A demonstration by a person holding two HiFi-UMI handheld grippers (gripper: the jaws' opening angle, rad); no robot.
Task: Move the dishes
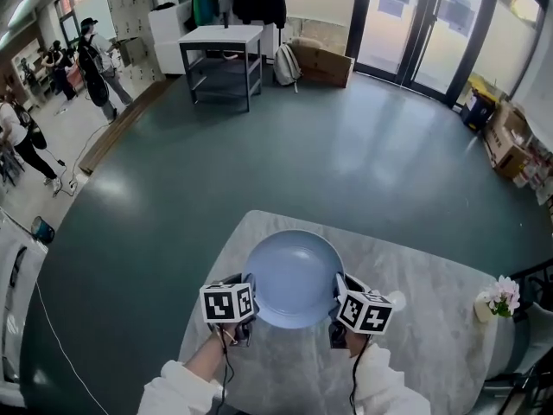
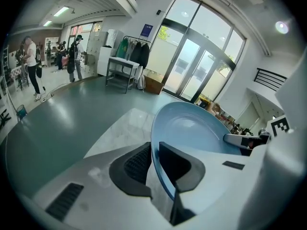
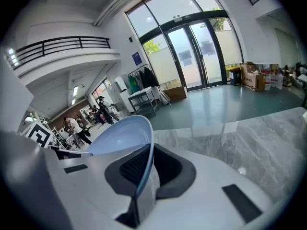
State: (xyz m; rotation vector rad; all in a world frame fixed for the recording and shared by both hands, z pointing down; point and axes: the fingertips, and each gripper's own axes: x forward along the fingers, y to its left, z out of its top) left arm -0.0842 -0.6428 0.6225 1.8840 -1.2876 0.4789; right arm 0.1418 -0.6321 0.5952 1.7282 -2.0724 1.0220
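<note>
Grey marble-veined surface (image 1: 432, 309) seen below smooth round pale-blue bowl (image 1: 294, 277); thin rim pinched at opposite sides by left tongs (image 2: 154, 163) and right tongs (image 3: 149, 165); ribbed black pads (image 2: 136, 164) partly hidden.

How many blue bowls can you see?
1. The pale blue round bowl is over the grey marble table, its rim pinched on one side by the left gripper and on the other by the right gripper. Others may be out of view.

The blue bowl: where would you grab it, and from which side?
By its thin rim, from opposite sides. The blue bowl is wide and shallow; the left gripper and right gripper each pinch its rim between their jaws, which should balance it.
</note>
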